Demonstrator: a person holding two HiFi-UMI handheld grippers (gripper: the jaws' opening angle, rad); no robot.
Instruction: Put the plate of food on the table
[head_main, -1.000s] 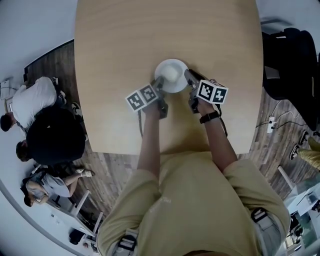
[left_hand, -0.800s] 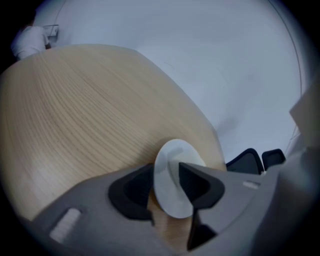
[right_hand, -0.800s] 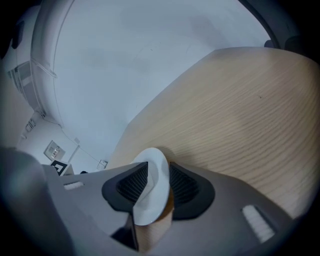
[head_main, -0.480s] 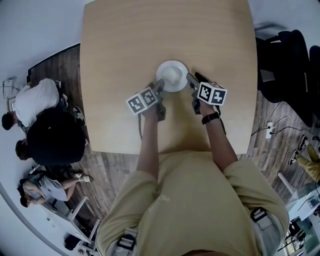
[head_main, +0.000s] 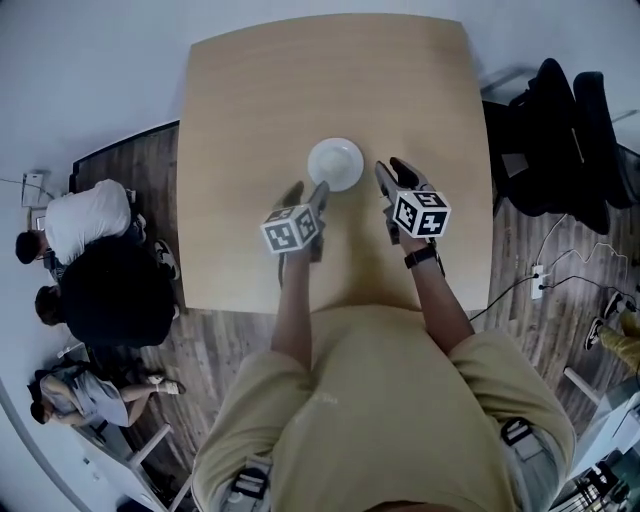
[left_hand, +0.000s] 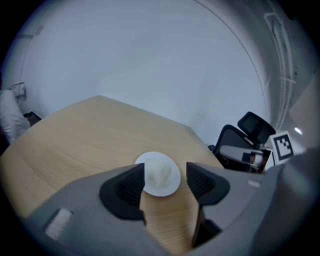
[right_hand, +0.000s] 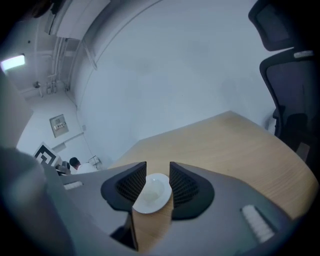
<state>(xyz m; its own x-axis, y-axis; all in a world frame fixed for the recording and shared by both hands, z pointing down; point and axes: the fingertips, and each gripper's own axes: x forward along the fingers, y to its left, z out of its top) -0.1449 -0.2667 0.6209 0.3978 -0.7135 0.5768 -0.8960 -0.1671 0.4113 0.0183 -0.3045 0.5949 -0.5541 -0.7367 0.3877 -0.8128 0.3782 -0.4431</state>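
So your plate of food (head_main: 335, 163) was sitting flat on the table (head_main: 250, 120), just ahead of and between both tools, touching neither, with your left gripper (head_main: 306, 192) spread wide and empty and your right gripper (head_main: 392, 170) closing its jaws on nothing.

We're on the table (head_main: 250, 120): pale wood, fine straight grain, a smooth matt top with barely any shine. On the table, the plate (head_main: 318, 172) looks like white glazed ceramic, smooth, with a soft gloss at the rim. The food (head_main: 337, 158) on it is pale and dull, too blurred to read its texture. Left of the table, the floor (head_main: 130, 165) is dark wood planks with a low sheen. At the table's near edge, the shirt (head_main: 370, 400) is soft khaki cloth. Right of the table, the chair (head_main: 555, 130) is black and matt.
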